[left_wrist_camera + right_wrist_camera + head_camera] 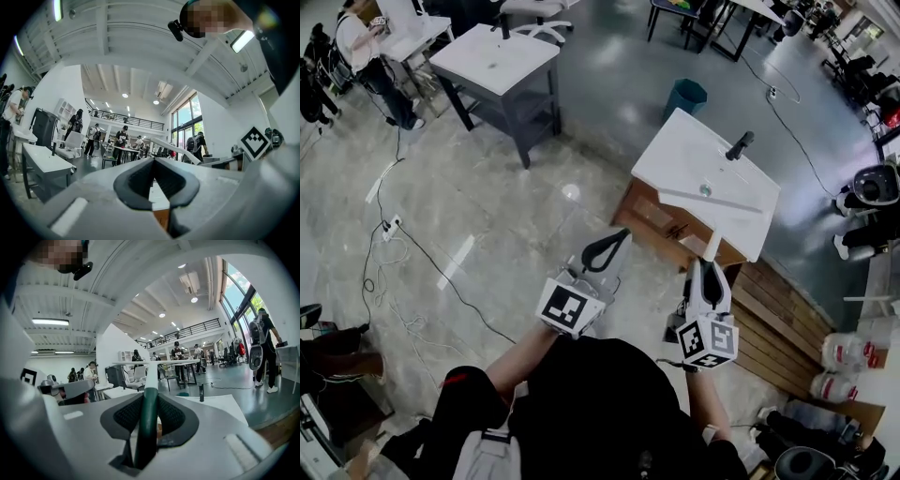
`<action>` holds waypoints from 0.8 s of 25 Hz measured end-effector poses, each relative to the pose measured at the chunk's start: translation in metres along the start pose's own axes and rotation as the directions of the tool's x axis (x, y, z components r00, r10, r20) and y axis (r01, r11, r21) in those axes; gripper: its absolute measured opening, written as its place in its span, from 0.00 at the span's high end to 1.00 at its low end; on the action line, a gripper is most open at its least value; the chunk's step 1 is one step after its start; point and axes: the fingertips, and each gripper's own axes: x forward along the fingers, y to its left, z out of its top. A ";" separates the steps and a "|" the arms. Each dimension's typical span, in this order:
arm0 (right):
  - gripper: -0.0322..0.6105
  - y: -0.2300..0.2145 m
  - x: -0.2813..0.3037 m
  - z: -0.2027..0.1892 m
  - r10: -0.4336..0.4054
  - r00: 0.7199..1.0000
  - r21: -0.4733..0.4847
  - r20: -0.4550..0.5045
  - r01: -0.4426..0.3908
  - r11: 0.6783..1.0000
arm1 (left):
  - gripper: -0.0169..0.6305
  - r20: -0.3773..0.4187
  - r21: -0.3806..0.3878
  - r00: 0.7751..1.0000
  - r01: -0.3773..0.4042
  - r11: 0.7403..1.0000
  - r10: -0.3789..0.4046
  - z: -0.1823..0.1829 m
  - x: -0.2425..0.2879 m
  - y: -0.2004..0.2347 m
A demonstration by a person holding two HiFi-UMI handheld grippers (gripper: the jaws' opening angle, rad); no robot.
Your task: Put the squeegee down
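Note:
The squeegee (713,202) has a dark green handle, a white neck and a long white blade. My right gripper (710,281) is shut on the handle and holds the blade up in front of the white sink top (689,150). In the right gripper view the green handle (147,423) stands upright between the pads of the right gripper (149,401), with the blade (154,363) across the top. My left gripper (607,249) is to the left of it, shut with nothing in it. In the left gripper view the tips of the left gripper (153,161) meet.
The sink top carries a black faucet (739,145) and rests on a wooden cabinet (652,220). A second white-topped grey vanity (497,61) stands further off, with a teal bin (685,96) nearby. Cables (394,281) trail over the floor at left. Wooden planks (787,319) and jugs (848,352) lie at right.

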 end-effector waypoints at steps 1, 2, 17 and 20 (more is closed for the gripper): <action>0.80 0.006 0.007 -0.002 0.004 1.000 -0.004 -0.003 -0.004 1.000 | 0.97 0.002 -0.001 1.000 -0.001 1.000 0.001 -0.001 0.001 0.008; 0.80 0.011 0.014 -0.004 0.009 1.000 -0.010 -0.011 -0.009 1.000 | 0.97 0.004 -0.003 1.000 -0.003 1.000 0.003 -0.001 0.002 0.016; 0.80 0.010 0.096 -0.033 0.070 0.991 0.010 -0.116 -0.069 0.998 | 0.97 -0.055 -0.024 0.995 -0.081 0.996 0.080 -0.029 0.033 0.073; 0.80 -0.002 0.126 -0.032 0.088 0.988 0.020 -0.125 -0.086 0.996 | 0.97 -0.060 -0.018 0.993 -0.100 0.995 0.099 -0.032 0.058 0.084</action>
